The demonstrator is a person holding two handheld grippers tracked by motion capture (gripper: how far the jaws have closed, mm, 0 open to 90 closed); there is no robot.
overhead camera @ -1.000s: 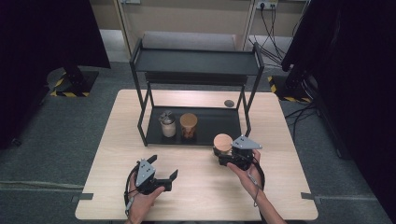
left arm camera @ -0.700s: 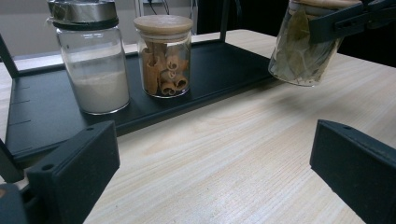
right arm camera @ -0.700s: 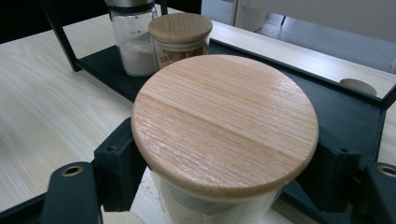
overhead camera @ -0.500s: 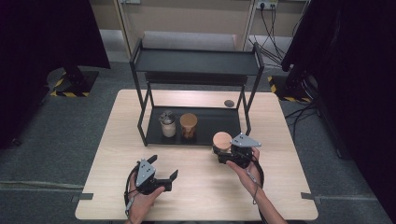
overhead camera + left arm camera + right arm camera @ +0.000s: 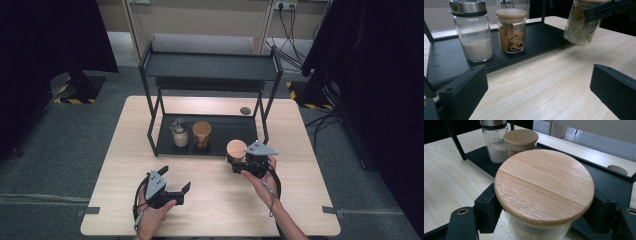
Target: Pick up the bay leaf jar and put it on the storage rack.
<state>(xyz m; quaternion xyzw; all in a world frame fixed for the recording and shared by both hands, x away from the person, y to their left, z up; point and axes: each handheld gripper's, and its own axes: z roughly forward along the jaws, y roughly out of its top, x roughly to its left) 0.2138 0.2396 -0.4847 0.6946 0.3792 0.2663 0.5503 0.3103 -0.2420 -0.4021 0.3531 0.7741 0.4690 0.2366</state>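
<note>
Pale wooden table [image 5: 210, 200] — grey floor [image 5: 65, 150]

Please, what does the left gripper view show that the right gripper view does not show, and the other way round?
The left gripper view alone shows the side of the held glass jar of dried leaves, lifted off the pale wooden table, and the cinnamon sticks in the wooden-lidded glass jar. The right gripper view alone shows the held jar's round wooden lid from above, with the right gripper clamped below it. Both show the metal-lidded glass jar of white powder standing beside the cinnamon jar on the black metal shelf tray.
</note>
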